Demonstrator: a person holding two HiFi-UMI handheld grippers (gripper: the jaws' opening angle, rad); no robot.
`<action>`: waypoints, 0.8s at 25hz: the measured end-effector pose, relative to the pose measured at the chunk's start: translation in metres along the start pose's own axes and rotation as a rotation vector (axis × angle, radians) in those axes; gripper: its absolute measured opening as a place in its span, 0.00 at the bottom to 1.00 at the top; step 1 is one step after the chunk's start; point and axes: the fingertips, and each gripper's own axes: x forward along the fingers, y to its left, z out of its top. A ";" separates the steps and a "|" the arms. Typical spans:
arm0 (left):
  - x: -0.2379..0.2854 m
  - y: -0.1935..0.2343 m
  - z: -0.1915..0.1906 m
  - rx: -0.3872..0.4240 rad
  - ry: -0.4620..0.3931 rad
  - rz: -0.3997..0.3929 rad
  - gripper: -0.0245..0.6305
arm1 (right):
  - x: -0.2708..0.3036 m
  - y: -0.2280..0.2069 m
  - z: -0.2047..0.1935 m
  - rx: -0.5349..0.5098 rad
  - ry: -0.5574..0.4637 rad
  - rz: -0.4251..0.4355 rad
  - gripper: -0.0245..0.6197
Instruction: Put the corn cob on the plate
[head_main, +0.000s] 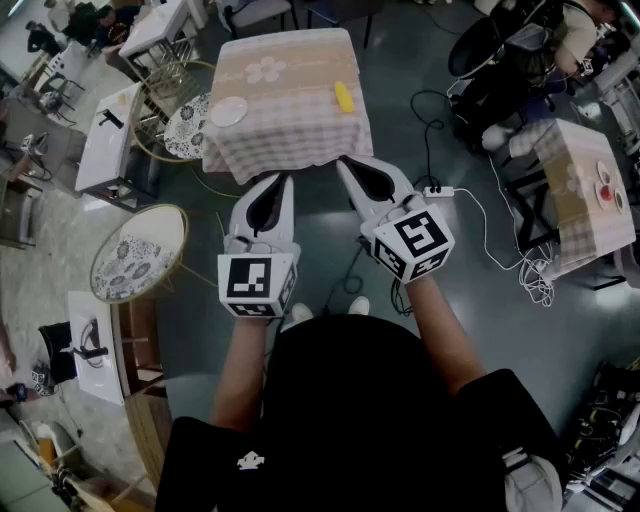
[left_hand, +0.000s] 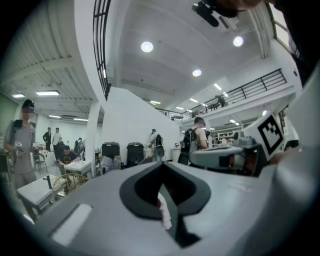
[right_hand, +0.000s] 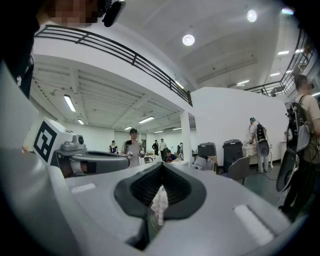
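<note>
In the head view a yellow corn cob (head_main: 343, 96) lies near the right edge of a small table draped in a checked cloth (head_main: 290, 140). A white plate (head_main: 228, 111) sits on the cloth's left side, well apart from the cob. My left gripper (head_main: 280, 179) and right gripper (head_main: 344, 163) are held level side by side, short of the table's near edge. Both are shut with nothing in them. In the left gripper view the jaws (left_hand: 161, 165) meet against the room beyond, and the right gripper view (right_hand: 161, 166) shows the same. Neither gripper view shows the cob or plate.
Round patterned tables (head_main: 139, 252) stand at the left, with white desks (head_main: 108, 135) beside them. A power strip (head_main: 437, 190) and white cables (head_main: 520, 270) lie on the floor to the right, near another cloth-covered table (head_main: 585, 195). People stand farther off in the room.
</note>
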 end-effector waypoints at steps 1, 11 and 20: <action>0.001 -0.001 0.000 -0.002 0.002 0.001 0.05 | -0.001 0.000 0.000 0.005 -0.007 0.000 0.04; 0.006 -0.007 -0.001 -0.014 0.012 0.011 0.05 | -0.008 -0.005 -0.004 0.020 -0.001 0.019 0.04; 0.015 -0.033 -0.008 -0.038 0.035 0.031 0.05 | -0.027 -0.022 -0.009 0.023 0.003 0.028 0.04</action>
